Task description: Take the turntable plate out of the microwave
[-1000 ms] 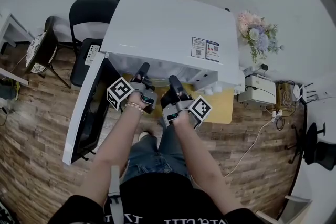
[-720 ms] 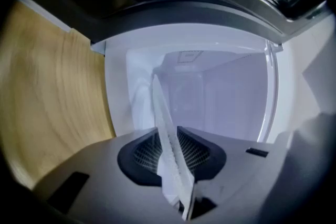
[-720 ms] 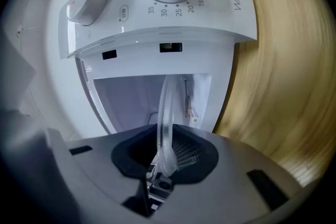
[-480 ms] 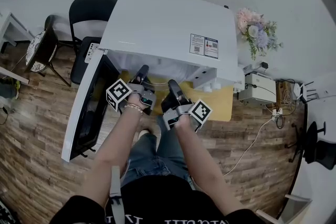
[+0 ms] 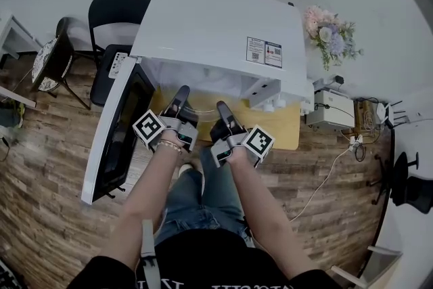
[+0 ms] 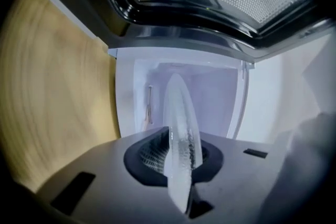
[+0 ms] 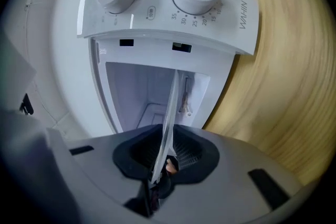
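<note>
L gripper [image 5: 181,95] + R gripper [image 5: 223,110] clamped on turntable plate [image 6: 181,123] rim. Pulled nearer vs 1 s ago, leaving microwave [image 5: 216,30]. Extraction prob. nearly done.

White microwave [image 5: 216,30], clear glass turntable plate [image 6: 181,144], yellow wood-grain table [image 5: 287,135], brown plank-patterned floor [image 5: 40,213].

The head view looks steeply down on the boxy white microwave [image 5: 216,37]; both gripper views face its cavity closely, sharing the clear glass turntable plate [image 6: 181,128].
</note>
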### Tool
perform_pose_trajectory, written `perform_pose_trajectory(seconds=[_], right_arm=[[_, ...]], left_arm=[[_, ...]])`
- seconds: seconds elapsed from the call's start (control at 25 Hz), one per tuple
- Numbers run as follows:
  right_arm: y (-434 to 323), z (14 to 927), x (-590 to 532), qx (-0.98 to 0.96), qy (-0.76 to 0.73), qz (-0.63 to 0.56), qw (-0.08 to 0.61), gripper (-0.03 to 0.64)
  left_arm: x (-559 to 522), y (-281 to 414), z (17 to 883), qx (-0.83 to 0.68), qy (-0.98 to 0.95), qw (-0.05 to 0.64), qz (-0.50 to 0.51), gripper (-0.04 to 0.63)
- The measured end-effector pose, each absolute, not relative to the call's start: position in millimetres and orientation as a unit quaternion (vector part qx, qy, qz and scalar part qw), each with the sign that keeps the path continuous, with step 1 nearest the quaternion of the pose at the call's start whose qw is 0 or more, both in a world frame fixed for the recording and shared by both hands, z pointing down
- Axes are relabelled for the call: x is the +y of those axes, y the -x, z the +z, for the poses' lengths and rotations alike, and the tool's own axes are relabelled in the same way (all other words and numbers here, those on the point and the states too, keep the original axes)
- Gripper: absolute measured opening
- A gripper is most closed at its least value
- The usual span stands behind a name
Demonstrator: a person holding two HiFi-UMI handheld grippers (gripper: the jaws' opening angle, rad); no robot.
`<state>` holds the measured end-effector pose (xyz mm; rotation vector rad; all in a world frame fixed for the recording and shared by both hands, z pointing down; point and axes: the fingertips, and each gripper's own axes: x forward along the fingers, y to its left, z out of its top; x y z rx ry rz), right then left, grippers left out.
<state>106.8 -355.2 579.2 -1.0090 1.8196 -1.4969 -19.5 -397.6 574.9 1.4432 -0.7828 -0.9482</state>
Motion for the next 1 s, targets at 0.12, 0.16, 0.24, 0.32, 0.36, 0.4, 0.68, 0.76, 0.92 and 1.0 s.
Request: perform_pose_trajectory(seconds=[0.12, 0.16, 0.24, 0.32, 0.36, 0.4, 0.68, 0.76, 0.92, 1.0], right_arm=[[-107.1, 575.5, -352.5, 0.687, 0.385, -0.551, 0.275, 0.060], [-107.7, 575.0, -352.3, 0.687, 0.389, -0.549, 0.274, 0.060], [-108.2, 574.9, -350.5, 0.686, 0.397, -0.547, 0.268, 0.060], [-106.4, 573.9, -346.9, 0.687, 0.398, -0.548, 0.263, 0.067], [-105.5, 573.1, -344.9, 0.689, 0.398, -0.547, 0.259, 0.070], [-105.5, 572.5, -342.6, 0.692, 0.400, -0.545, 0.253, 0.074], [-118.4, 559.2, -331.2, 0.691, 0.402, -0.543, 0.259, 0.075], [-119.5, 553.9, -327.9, 0.694, 0.397, -0.541, 0.262, 0.075], [-128.2, 549.3, -323.4, 0.691, 0.399, -0.539, 0.268, 0.075], [-132.4, 547.0, -319.7, 0.693, 0.402, -0.538, 0.264, 0.075]], left_arm=[[-386.3, 21.5, 569.7, -0.321, -0.628, 0.581, -0.405, 0.034], [-382.6, 21.3, 567.1, -0.316, -0.635, 0.579, -0.402, 0.034], [-374.5, 20.1, 562.3, -0.309, -0.647, 0.575, -0.394, 0.034], [-366.8, 19.6, 559.9, -0.306, -0.652, 0.575, -0.387, 0.034], [-363.6, 20.0, 559.0, -0.307, -0.652, 0.576, -0.386, 0.034], [-360.5, 20.6, 558.0, -0.307, -0.652, 0.576, -0.385, 0.034], [-336.9, 18.5, 544.6, -0.301, -0.656, 0.572, -0.389, 0.034], [-329.9, 16.7, 541.9, -0.300, -0.656, 0.573, -0.390, 0.034], [-315.7, 13.2, 537.1, -0.298, -0.656, 0.573, -0.390, 0.034], [-308.1, 11.0, 534.9, -0.295, -0.656, 0.575, -0.390, 0.034]])
